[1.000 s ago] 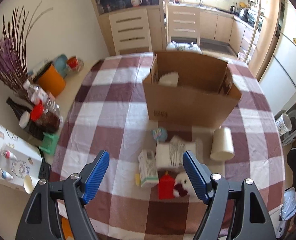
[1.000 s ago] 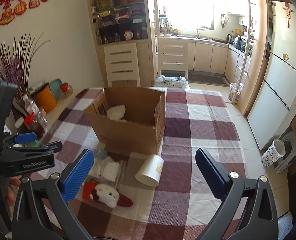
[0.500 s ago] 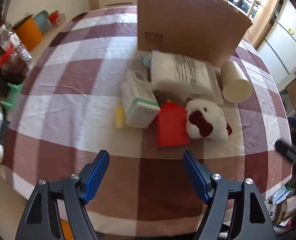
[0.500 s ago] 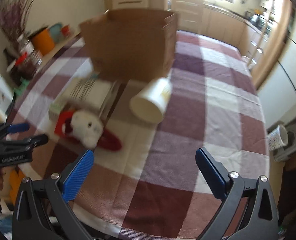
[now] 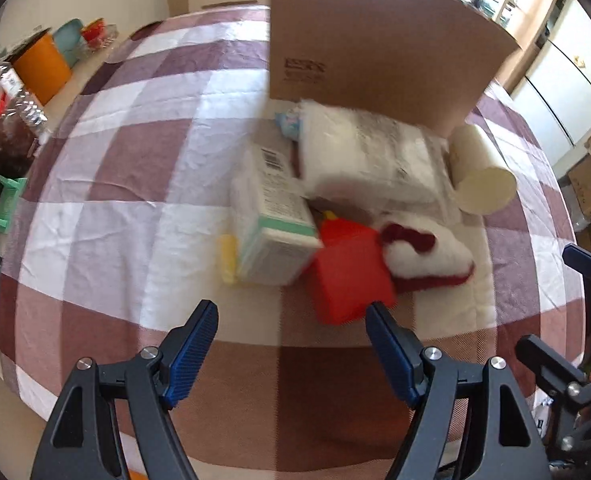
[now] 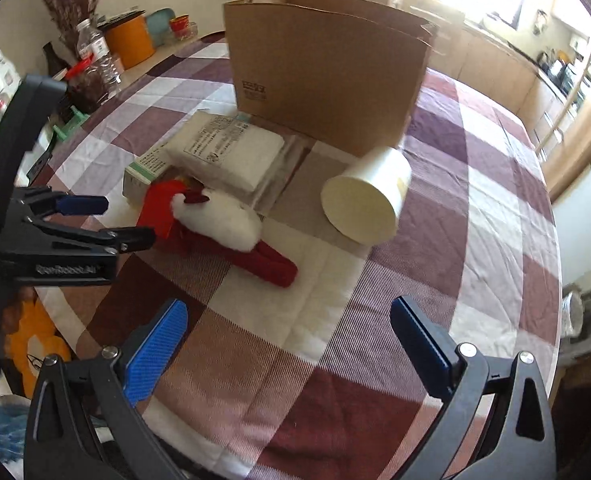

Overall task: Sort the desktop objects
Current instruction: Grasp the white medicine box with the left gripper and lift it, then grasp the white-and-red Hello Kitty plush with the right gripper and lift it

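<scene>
A cardboard box (image 5: 375, 40) (image 6: 327, 68) stands on the checked tablecloth. In front of it lie a white packet (image 5: 371, 160) (image 6: 231, 148), a green-edged carton (image 5: 275, 216) (image 6: 145, 170), a red block (image 5: 347, 268) (image 6: 159, 208), a white and red plush toy (image 5: 427, 256) (image 6: 223, 224) and a cream paper cup (image 5: 483, 184) (image 6: 367, 196) on its side. My left gripper (image 5: 291, 320) is open and empty, just short of the carton and red block. My right gripper (image 6: 287, 320) is open and empty, short of the plush and cup.
An orange tub (image 5: 41, 68) (image 6: 129, 42), bottles (image 6: 95, 64) and a green stand (image 5: 7, 204) sit off the table's left side. A small yellow item (image 5: 227, 256) lies beside the carton. The left gripper's body (image 6: 55, 240) shows at the left of the right wrist view.
Both grippers have dropped lower and moved closer to the pile in front of the box. Both stay open. The objects have not moved.
</scene>
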Demonstrator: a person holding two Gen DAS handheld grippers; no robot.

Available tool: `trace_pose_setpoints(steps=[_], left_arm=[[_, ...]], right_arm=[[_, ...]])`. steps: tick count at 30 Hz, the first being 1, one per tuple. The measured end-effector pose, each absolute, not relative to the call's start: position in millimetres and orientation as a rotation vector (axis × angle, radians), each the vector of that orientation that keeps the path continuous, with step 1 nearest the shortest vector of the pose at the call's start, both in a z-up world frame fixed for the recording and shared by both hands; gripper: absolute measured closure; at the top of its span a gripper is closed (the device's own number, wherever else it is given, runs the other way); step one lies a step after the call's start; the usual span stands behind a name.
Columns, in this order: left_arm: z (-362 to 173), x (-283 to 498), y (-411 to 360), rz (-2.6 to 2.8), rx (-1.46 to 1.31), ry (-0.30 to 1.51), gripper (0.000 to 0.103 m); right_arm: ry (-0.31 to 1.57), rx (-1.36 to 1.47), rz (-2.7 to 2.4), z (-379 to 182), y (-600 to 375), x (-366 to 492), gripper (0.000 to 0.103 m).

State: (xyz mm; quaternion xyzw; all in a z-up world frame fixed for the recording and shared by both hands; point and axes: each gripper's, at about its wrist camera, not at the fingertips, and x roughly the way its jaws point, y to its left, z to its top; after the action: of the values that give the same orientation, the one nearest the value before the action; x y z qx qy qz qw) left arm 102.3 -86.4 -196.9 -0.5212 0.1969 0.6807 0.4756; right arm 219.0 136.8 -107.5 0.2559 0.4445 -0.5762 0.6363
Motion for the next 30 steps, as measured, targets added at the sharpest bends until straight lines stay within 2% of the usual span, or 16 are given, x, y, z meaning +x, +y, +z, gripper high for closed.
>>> trace_pose_setpoints(steps=[5,8,10,12,13,16,21,27,28,29,30], left_arm=[[-203,66,-86,1.739,-1.297,0.502,0.025],[-208,44,-86,1.783,-1.314,0.528,0.025],[-213,33,-88,1.819,-1.327,0.574,0.025],[-220,22,-92,1.847,-1.337,0.611,0.025],[-222,16,-95,1.850,-1.351,0.611,0.025],[-218,11,-103,1.809,-1.336,0.567,0.025],[-198,29,-83,1.678,-1.184,0.572,0.025],[-206,39,-31,1.567,-1.136,0.649,0.025],[-211,37,-25,1.558,-1.146,0.653,0.025],[-217,35,-21,1.548,-1.161,0.653,0.027],[-221,34,-19,1.535,-1.169,0.651,0.045]], right_arm=[[1.080,0.432,-1.244,-129,119,241,0.002],[1.140,0.344,-1.180,-151,107,259,0.009],[1.178,0.308,-1.135,-167,99,269,0.025],[1.218,0.325,-1.110,-182,90,273,0.037],[1.223,0.350,-1.113,-186,87,272,0.040],[1.154,0.492,-1.133,-178,83,257,0.037],[1.146,0.456,-1.146,-169,88,251,0.033],[1.179,0.424,-1.134,-180,79,265,0.033],[1.179,0.425,-1.131,-181,78,267,0.038],[1.172,0.434,-1.123,-182,77,268,0.045],[1.168,0.453,-1.112,-184,75,268,0.057]])
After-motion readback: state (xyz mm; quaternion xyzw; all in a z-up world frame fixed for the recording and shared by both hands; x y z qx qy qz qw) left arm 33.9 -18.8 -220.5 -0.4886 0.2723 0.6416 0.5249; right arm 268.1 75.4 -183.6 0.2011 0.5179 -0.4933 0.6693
